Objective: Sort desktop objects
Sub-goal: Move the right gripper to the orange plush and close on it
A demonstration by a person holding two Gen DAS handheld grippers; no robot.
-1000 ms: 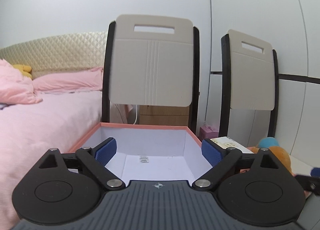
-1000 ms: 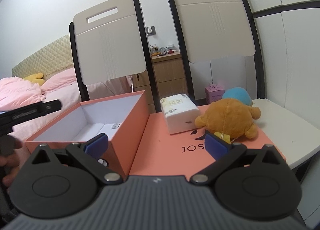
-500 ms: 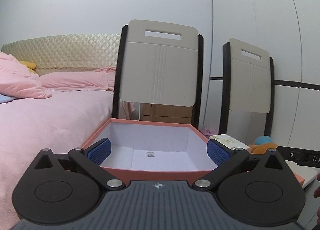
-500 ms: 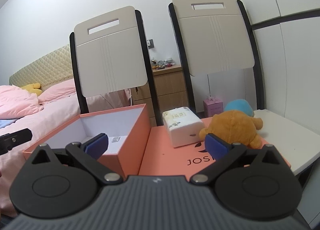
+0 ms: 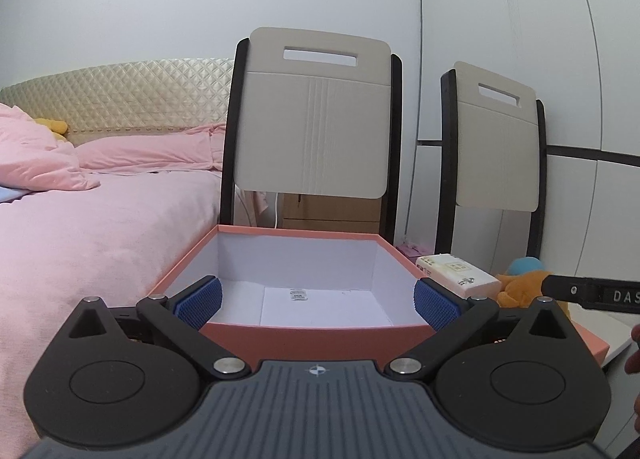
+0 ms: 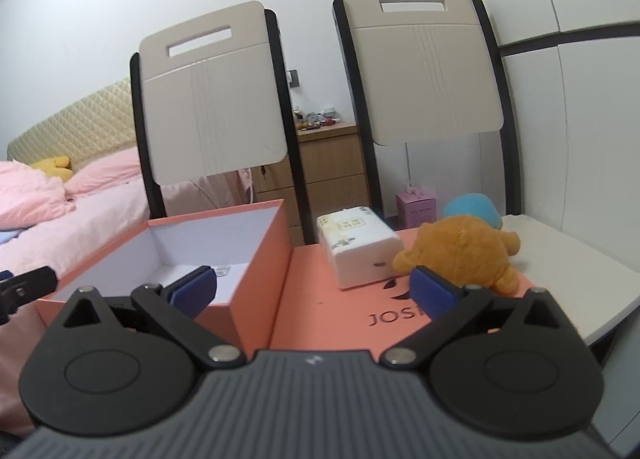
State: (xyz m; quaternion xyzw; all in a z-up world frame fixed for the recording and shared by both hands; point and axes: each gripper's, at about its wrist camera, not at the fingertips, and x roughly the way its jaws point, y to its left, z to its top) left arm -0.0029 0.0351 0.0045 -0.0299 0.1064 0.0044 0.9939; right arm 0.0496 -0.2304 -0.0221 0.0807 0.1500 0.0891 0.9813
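An open salmon box [image 5: 312, 329] with a white inside stands in front of my left gripper [image 5: 316, 305], which is open and empty just before its near wall. The box [image 6: 256, 259] also shows in the right wrist view, left of its flat salmon lid [image 6: 320, 311]. On the lid lie a white tissue pack [image 6: 358, 249], an orange plush toy [image 6: 464, 251] and a blue plush [image 6: 474, 209] behind it. My right gripper [image 6: 314, 295] is open and empty above the lid's near edge. The tissue pack [image 5: 456, 273] and orange plush [image 5: 516, 291] show right of the box.
Two beige chairs [image 6: 216, 107] [image 6: 424, 67] stand behind the white table [image 6: 568, 275]. A pink bed [image 5: 80, 227] lies left. A wooden drawer unit [image 6: 332, 171] and a small pink box [image 6: 416, 209] stand behind. The right gripper's body [image 5: 592, 293] shows at the left view's right edge.
My left gripper has drawn back from inside the box to just before its near wall. My right gripper has risen and shifted slightly; the objects have not moved.
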